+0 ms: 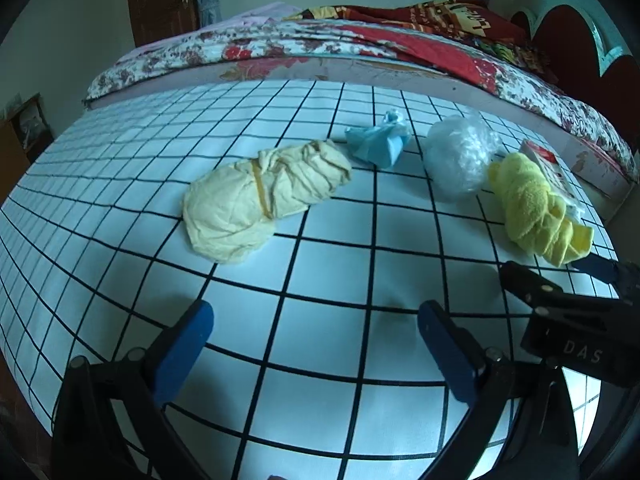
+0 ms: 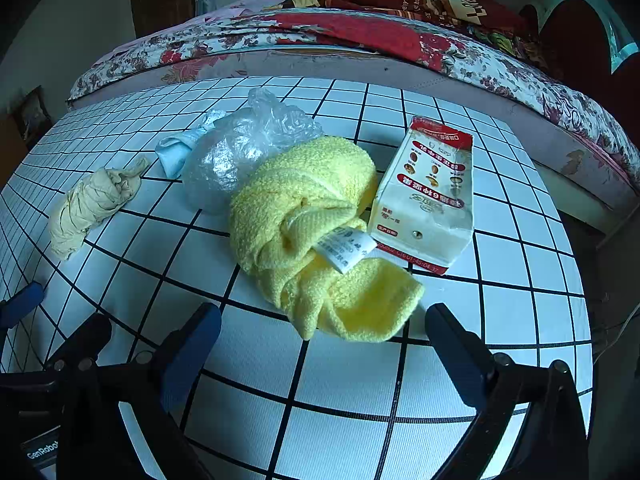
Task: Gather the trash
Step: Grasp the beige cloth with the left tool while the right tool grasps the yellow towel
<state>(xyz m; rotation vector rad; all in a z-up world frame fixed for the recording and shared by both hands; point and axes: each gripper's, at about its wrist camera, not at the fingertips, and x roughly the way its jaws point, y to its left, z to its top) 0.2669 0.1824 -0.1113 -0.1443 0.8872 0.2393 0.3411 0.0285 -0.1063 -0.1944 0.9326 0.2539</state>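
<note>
Tools, left (image 1: 316, 344) and right (image 2: 322, 350), gape over knotted terry towel (image 2: 316, 232) and crinkled plastic bag (image 2: 240, 148).

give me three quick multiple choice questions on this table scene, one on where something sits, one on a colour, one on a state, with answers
1. Where does the carton lie relative to the yellow towel?
A. On the towel's left
B. On the towel's right, touching it
C. On the bed

2. What colour is the small crumpled piece between the cream cloth bundle and the clear plastic bag?
A. Red
B. Black
C. Light blue

3. In what state are the jaws of the right gripper?
A. Open, holding nothing
B. Shut on the towel
C. Shut on the carton

Answers:
1. B, the right wrist view shows the carton against the towel's right edge on the checked table.
2. C, it reads pale blue in both views.
3. A, the fingers stand wide apart with only the towel's near edge between them; the left gripper is open too.
</note>
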